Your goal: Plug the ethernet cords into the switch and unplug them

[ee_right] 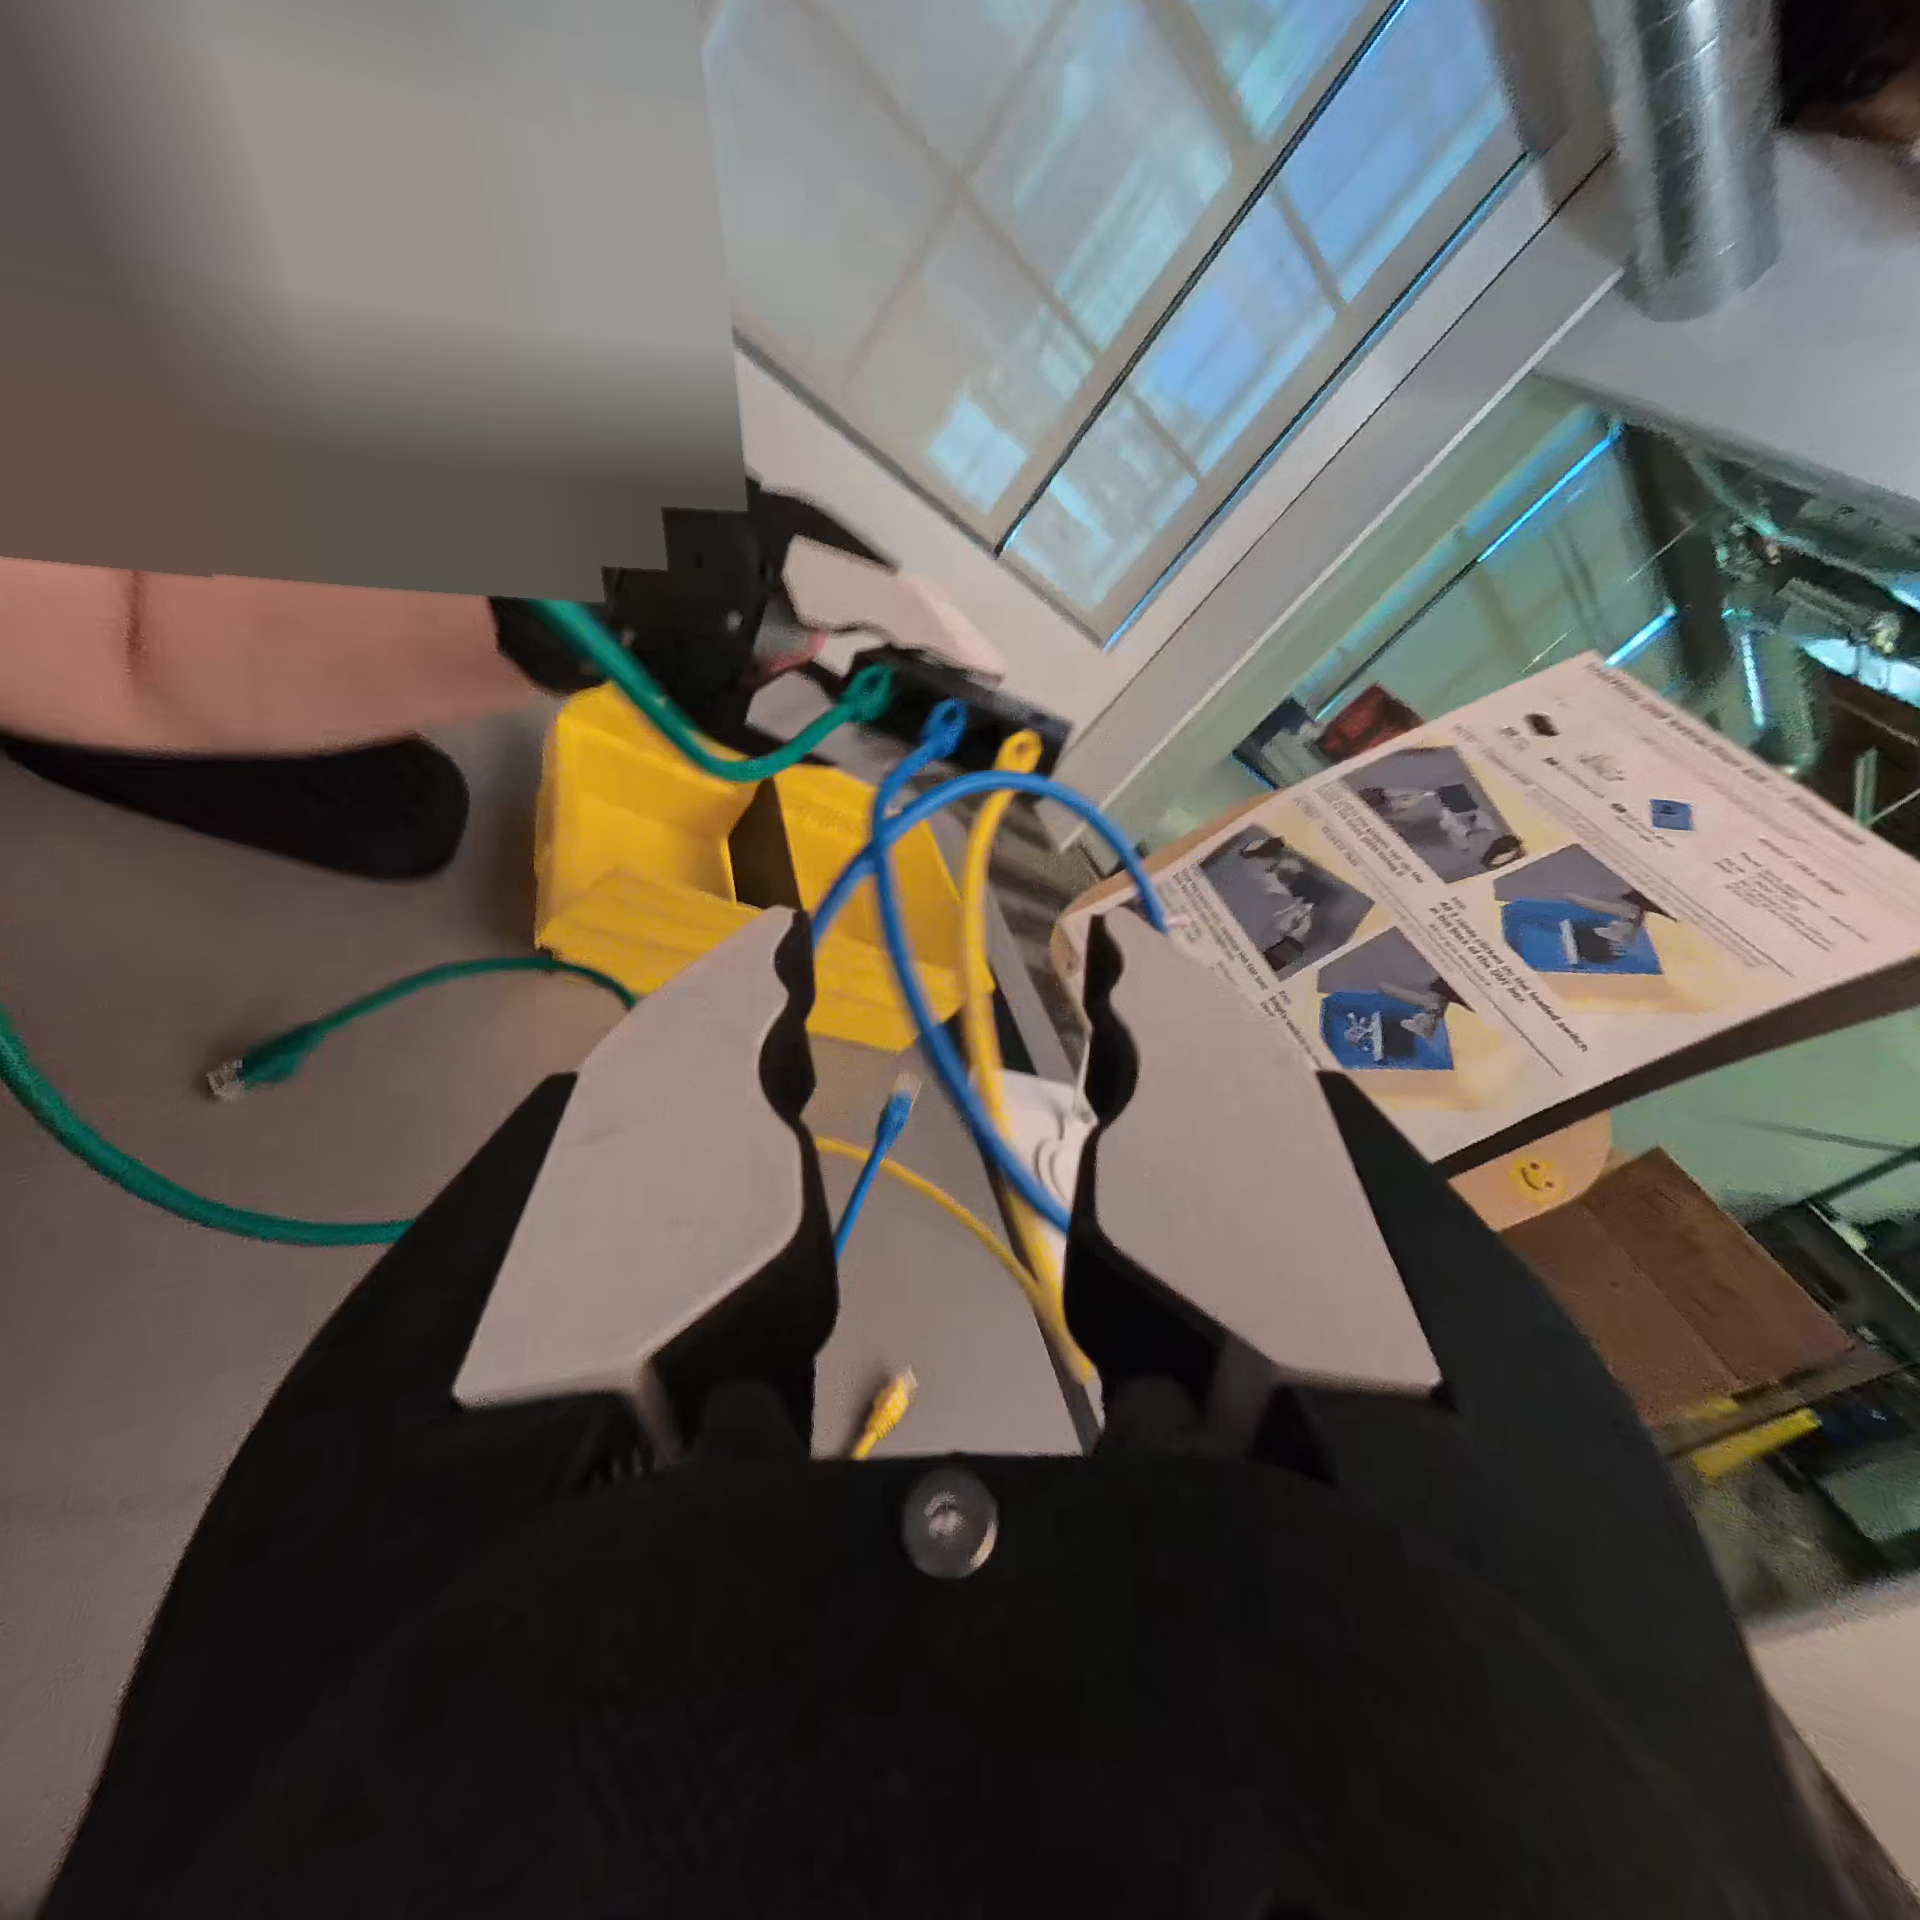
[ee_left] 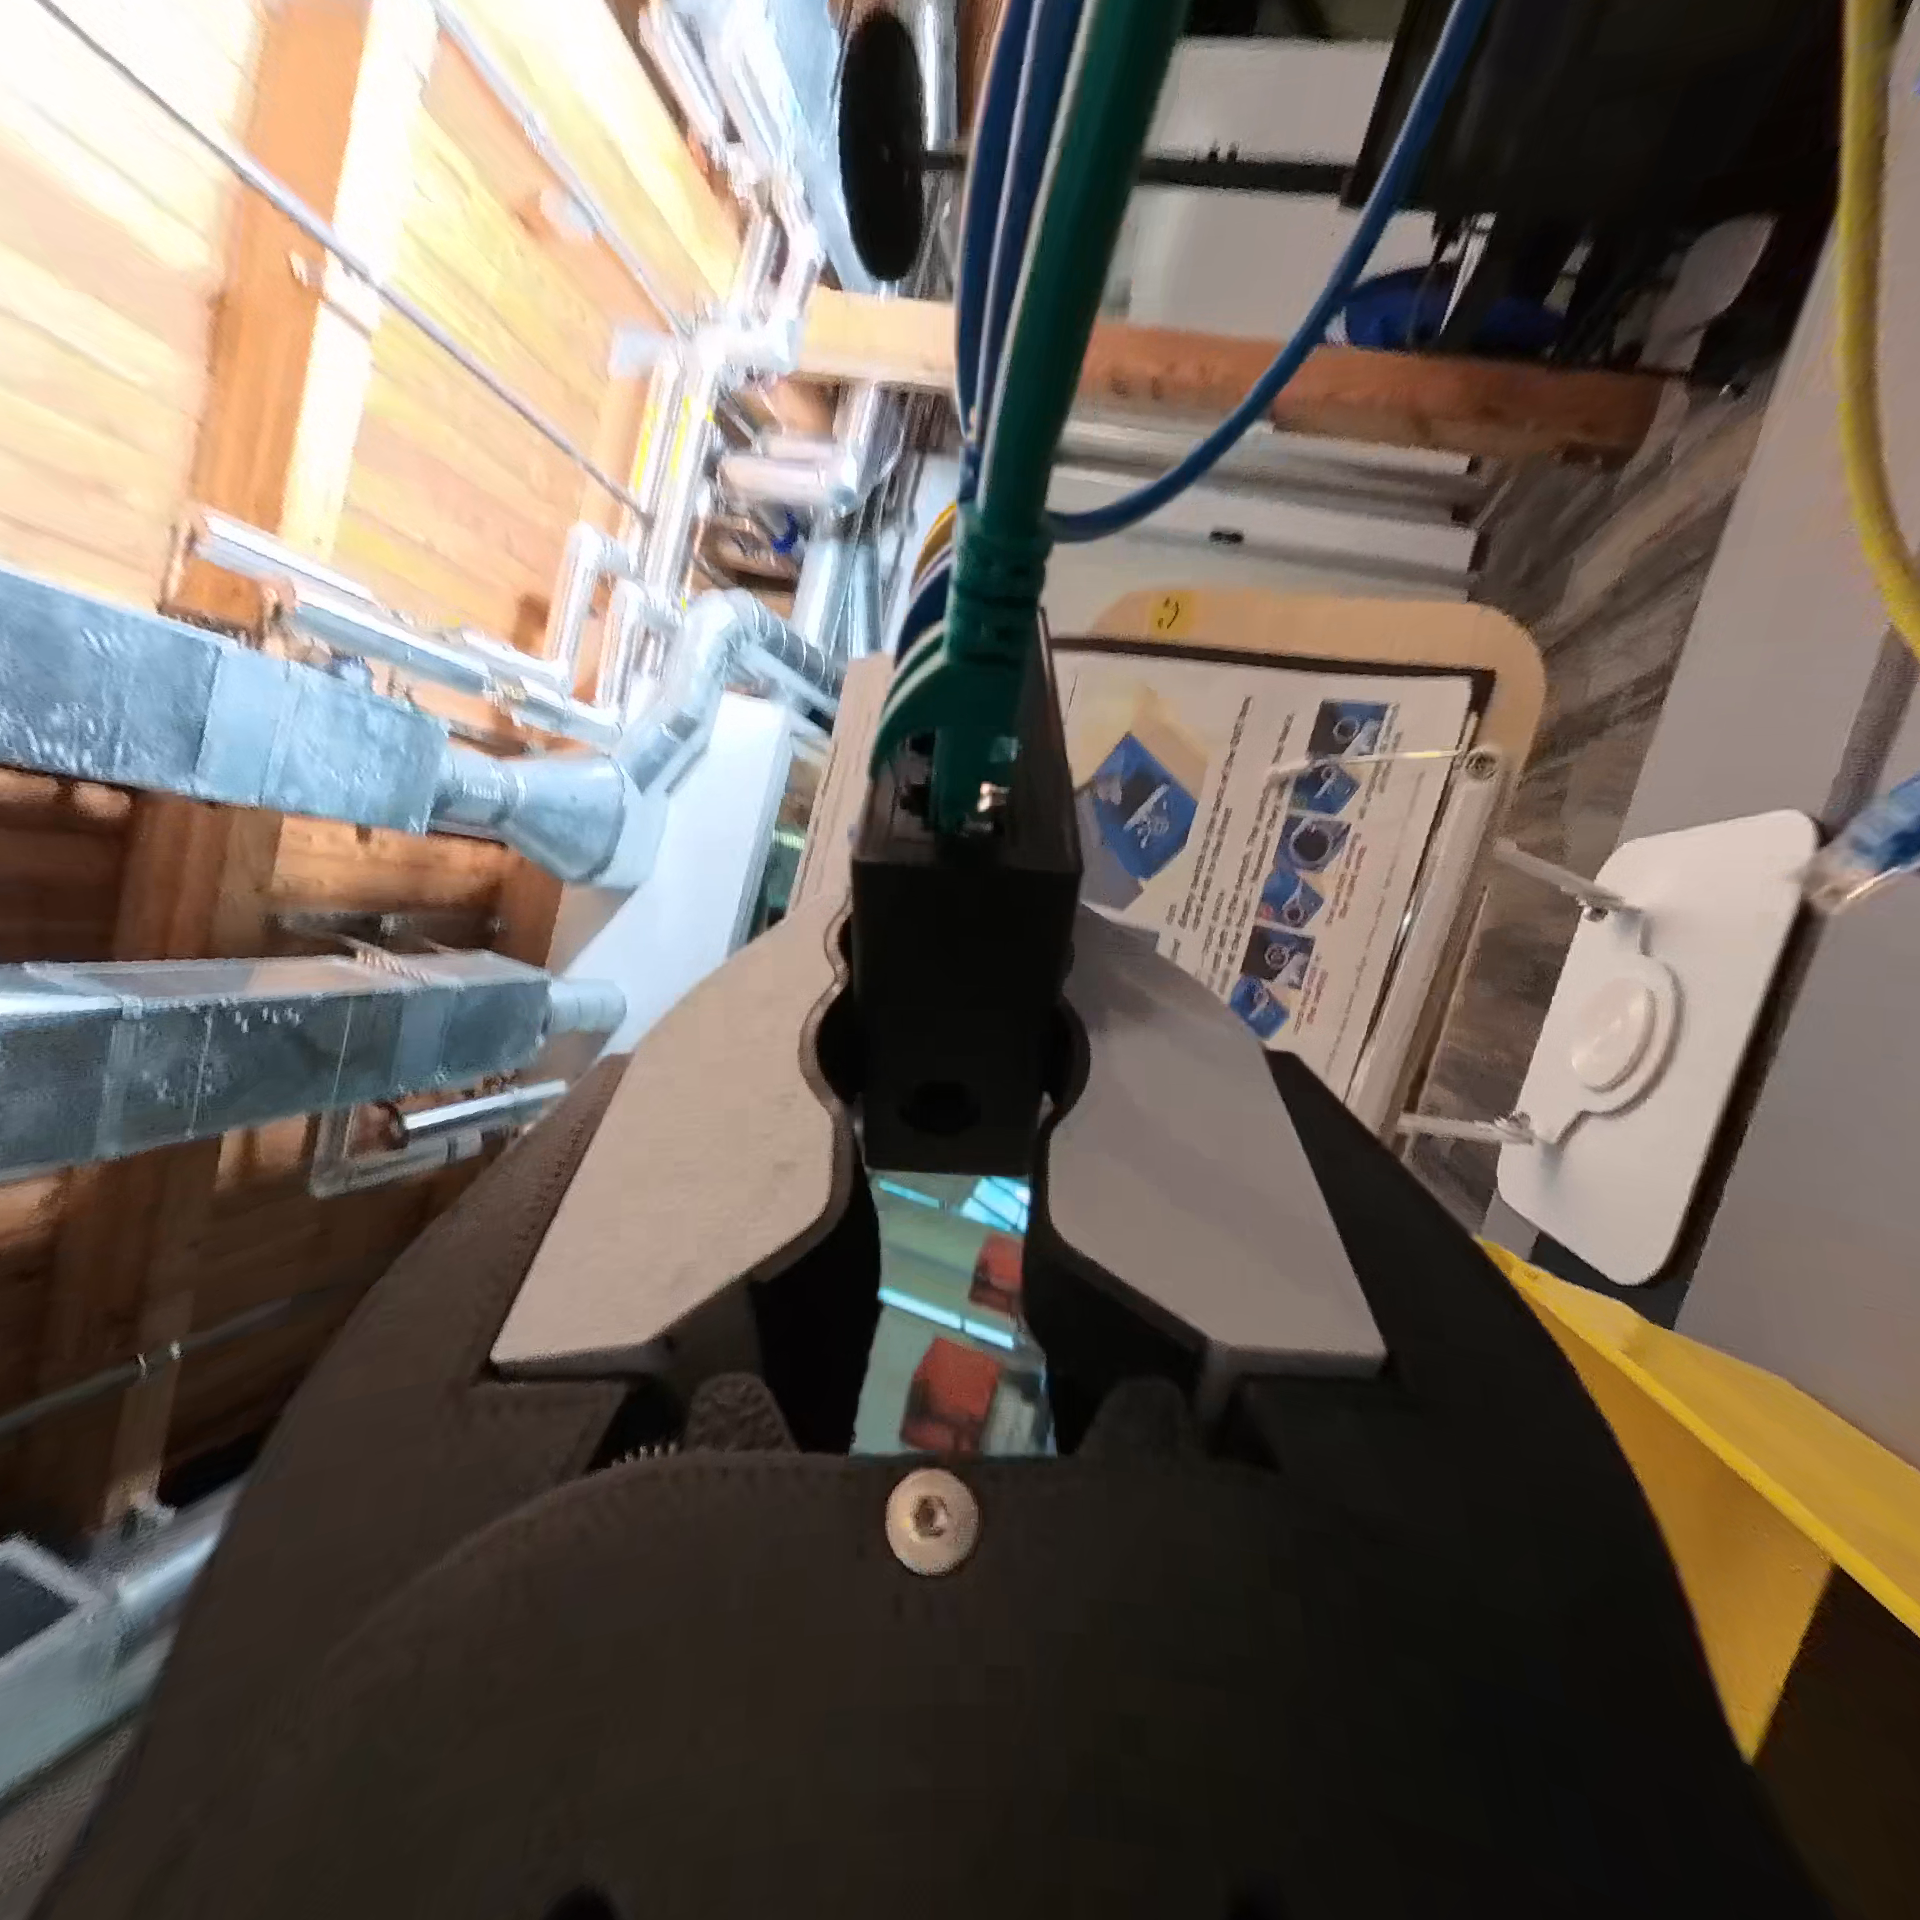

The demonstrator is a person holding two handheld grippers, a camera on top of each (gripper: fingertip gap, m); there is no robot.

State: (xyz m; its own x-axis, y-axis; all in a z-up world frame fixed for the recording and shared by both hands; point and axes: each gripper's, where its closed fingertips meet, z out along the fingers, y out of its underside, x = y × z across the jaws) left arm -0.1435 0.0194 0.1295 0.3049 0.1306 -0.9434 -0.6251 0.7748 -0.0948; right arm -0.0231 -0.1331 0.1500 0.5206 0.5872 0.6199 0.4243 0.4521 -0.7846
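Switch point(ee_left: 961, 987) first: we have the black box clamped between the fingers of our left gripper point(ee_left: 961, 1039), the jaws shut hard on its sides, and we judge that is so it cannot slide when a plug is pushed or pulled. In the right wrist view it sits at the far edge of the grey table point(ee_right: 208, 1351), just past the yellow bin point(ee_right: 665, 862), with its ports turned toward us. A green cord point(ee_left: 987, 613) is seated in the end port, with a blue cord point(ee_right: 940, 727) and a yellow cord point(ee_right: 1013, 753) in ports alongside. Their free ends trail back over the table, so each plug can be reached. Our right gripper point(ee_right: 945, 956) hangs above the table's middle with its jaws well apart and nothing between them, aimed along the blue and yellow cords at the switch; a second blue cord arcs past its right finger, and we cannot tell whether it touches. Beyond the table's right edge, an instruction sheet point(ee_right: 1558, 883) on a wooden board leans toward us. With three plugs in, we judge that unplugging is the step at hand.
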